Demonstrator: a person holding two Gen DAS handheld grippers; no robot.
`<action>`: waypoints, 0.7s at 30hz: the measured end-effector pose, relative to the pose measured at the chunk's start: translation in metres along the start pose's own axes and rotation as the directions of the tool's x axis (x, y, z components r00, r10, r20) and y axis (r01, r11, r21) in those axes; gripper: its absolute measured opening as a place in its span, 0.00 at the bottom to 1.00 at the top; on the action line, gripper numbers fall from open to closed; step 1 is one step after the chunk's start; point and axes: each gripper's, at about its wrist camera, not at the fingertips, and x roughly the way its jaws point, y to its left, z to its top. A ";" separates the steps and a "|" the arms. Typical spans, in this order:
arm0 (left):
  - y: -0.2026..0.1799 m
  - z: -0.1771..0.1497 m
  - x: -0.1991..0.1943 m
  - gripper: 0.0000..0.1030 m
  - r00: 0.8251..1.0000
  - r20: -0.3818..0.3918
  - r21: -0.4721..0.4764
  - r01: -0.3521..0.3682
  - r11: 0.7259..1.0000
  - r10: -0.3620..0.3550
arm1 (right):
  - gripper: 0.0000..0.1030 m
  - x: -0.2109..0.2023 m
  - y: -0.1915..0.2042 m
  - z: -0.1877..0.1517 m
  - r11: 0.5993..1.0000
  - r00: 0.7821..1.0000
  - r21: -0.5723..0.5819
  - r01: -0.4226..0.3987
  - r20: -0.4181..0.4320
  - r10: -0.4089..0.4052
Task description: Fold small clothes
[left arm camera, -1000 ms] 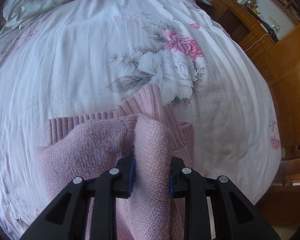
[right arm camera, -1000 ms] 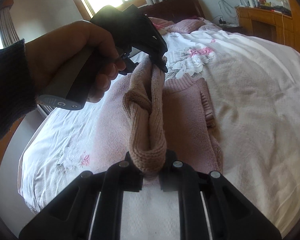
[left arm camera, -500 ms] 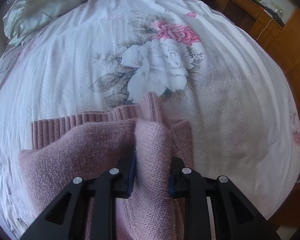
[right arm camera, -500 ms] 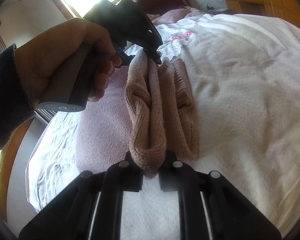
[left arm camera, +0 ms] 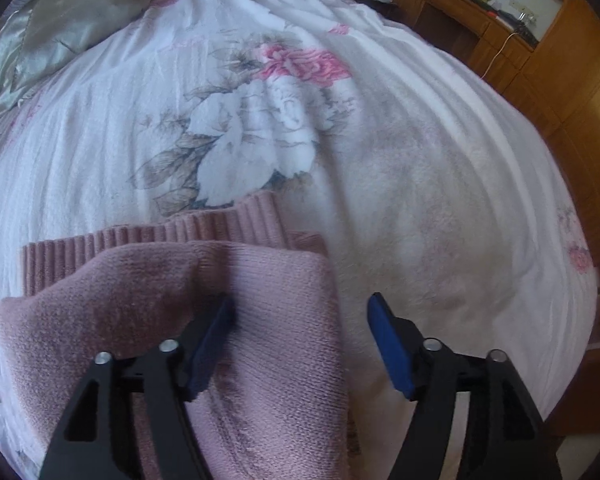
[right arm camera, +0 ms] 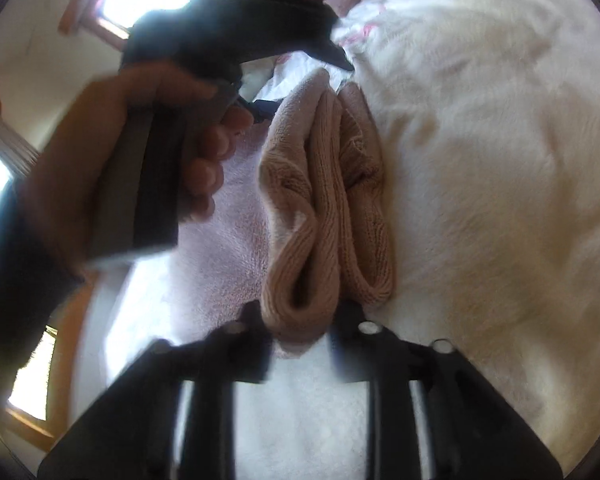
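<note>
**Left grip off the fold, right tips beside its end**

Left wrist view: the left gripper (left arm camera: 300, 320) stands wide apart, holding nothing. The pink sweater (left arm camera: 260, 320) lies on the bed (left arm camera: 440, 200), folded over itself, its ribbed hem (left arm camera: 180, 236) peeking out beyond the top layer. The folded edge runs straight ahead from the tongs; the left blue pad rests on or just above the knit, the right pad hangs over bare sheet, beside the sweater's right edge.

Right wrist view: the right gripper (right arm camera: 300, 316) sits at the near end of the fold, whose long axis runs away towards the hand (right arm camera: 140, 152) holding the other tool. Its fingers flank the knit bundle; blur hides whether they pinch it or have let go, so I cannot tell. The right side is nearer the bundle's end, so smoothing likely falls to it.
</note>
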 end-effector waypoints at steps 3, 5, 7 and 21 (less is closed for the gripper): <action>0.014 -0.005 -0.024 0.73 0.992 0.052 -0.047 0.118 0.992 -0.116 | 0.54 0.000 -0.010 0.013 0.991 0.994 0.083 -0.101 -0.042 0.105; 0.026 -0.009 -0.046 0.73 0.980 0.097 -0.061 0.178 0.982 -0.172 | 0.64 0.006 -0.010 0.022 0.988 0.989 0.094 -0.125 -0.074 0.132; 0.036 -0.015 -0.070 0.73 0.972 0.128 -0.044 0.205 0.978 -0.198 | 0.65 0.013 -0.008 0.030 0.988 0.984 0.090 -0.124 -0.116 0.134; 0.129 -0.143 -0.119 0.77 0.887 0.157 -0.023 0.444 0.896 -0.435 | 0.41 0.000 -0.021 0.077 0.996 0.981 0.016 -0.092 -0.170 0.093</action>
